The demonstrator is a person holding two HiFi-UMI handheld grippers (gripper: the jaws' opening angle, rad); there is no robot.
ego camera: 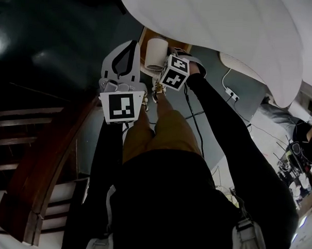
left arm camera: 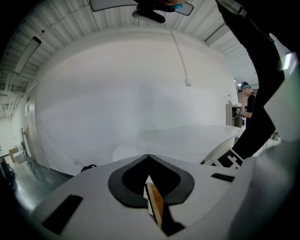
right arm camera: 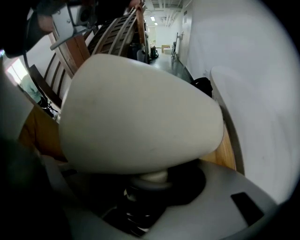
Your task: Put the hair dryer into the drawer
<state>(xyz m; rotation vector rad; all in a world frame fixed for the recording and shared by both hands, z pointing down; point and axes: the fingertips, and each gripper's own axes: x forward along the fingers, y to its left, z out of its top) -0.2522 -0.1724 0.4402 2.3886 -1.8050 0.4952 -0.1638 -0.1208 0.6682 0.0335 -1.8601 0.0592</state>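
Note:
The white hair dryer has its handle clamped in my right gripper, which is shut on it. In the right gripper view the dryer's rounded body fills the middle, and its handle runs down between the jaws. Light wood of the drawer shows beneath and beside the dryer, and its edge shows behind it in the head view. To the left, my left gripper is shut and holds nothing. Its tips meet and point toward a white surface.
A large white rounded surface overhangs at the top. Dark wooden slatted furniture stands at the left. A cable and power strip lie on the grey floor at the right. My own legs fill the centre.

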